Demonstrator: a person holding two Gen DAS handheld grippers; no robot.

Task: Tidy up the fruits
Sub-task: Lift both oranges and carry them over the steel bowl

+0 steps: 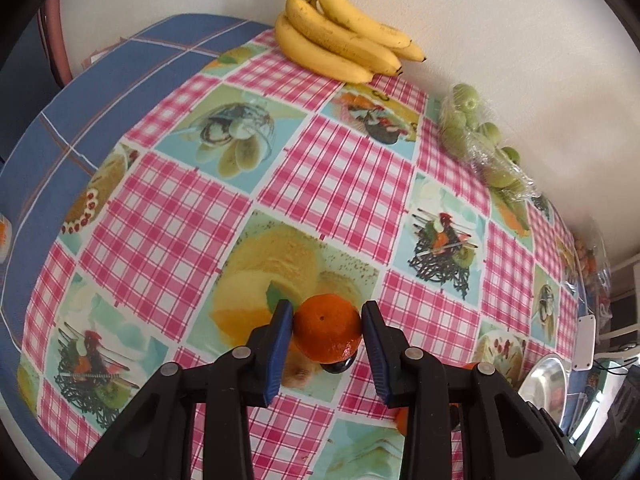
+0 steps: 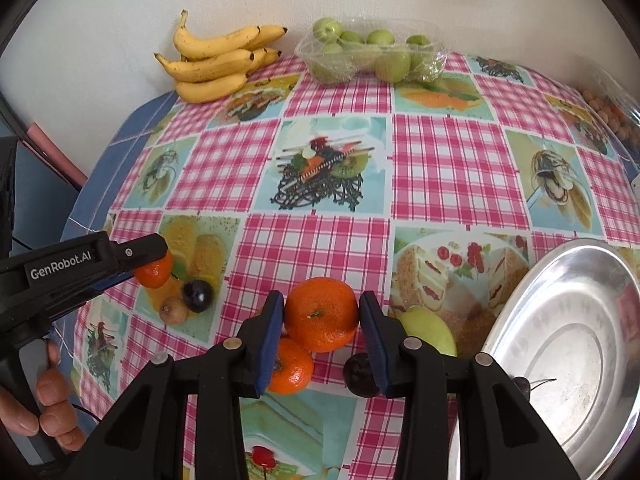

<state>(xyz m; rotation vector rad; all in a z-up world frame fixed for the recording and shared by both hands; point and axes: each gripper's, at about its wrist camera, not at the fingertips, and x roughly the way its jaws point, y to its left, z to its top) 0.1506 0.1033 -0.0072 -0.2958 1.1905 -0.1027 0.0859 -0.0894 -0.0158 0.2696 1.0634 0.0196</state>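
My left gripper (image 1: 327,312) is shut on an orange tangerine (image 1: 326,330), its blue pads pressing both sides. A dark plum (image 1: 340,365) peeks out below it. In the right wrist view this left gripper (image 2: 154,258) comes in from the left with its tangerine (image 2: 154,272), above a dark plum (image 2: 197,295) and a brown kiwi (image 2: 173,310). My right gripper (image 2: 321,304) is shut on a second tangerine (image 2: 322,316). Under it lie another tangerine (image 2: 291,367), a dark plum (image 2: 359,376) and a green fruit (image 2: 430,330).
A steel plate (image 2: 568,344) lies at the right, also seen as the plate (image 1: 546,384) in the left view. Bananas (image 2: 216,60) and a clear tray of green fruits (image 2: 372,52) sit by the wall. A hand (image 2: 52,400) holds the left handle.
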